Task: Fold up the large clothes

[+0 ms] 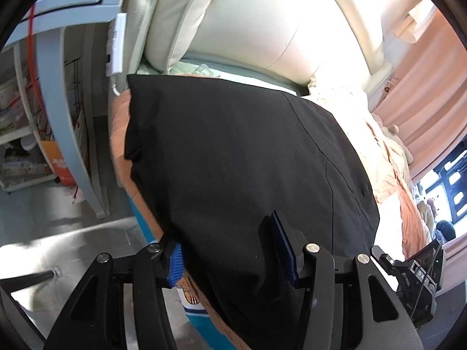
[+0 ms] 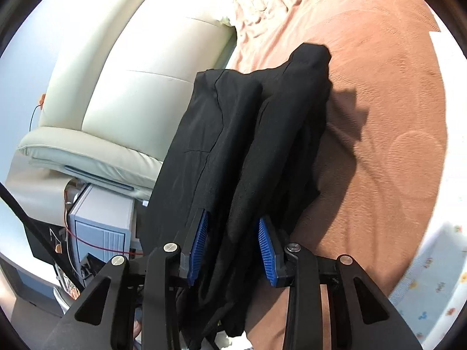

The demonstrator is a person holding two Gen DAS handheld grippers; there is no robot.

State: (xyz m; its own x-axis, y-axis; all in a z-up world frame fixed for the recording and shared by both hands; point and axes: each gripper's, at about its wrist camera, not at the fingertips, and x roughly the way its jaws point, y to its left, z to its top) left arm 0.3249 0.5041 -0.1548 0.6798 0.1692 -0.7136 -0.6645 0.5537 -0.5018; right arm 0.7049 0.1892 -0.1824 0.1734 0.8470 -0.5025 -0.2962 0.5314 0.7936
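Note:
A large black garment (image 1: 233,151) lies spread on a peach blanket (image 1: 391,175) on the bed. My left gripper (image 1: 229,250) stands open over the garment's near edge. Its left finger (image 1: 175,262) is tucked at the cloth's border and its right finger (image 1: 283,245) rests on top, with flat cloth across the wide gap. In the right wrist view the black garment (image 2: 248,134) is bunched into thick folds that run up from my right gripper (image 2: 233,245). Both blue pads (image 2: 198,245) press against that bundle, which fills the gap between them.
A cream padded headboard (image 1: 262,23) rises behind the bed. A pale blue shelf unit (image 1: 43,58) stands on the floor to the left. A grey-blue cabinet (image 2: 102,221) with a red cord sits beside the bed. Peach curtains (image 1: 423,93) hang at the right.

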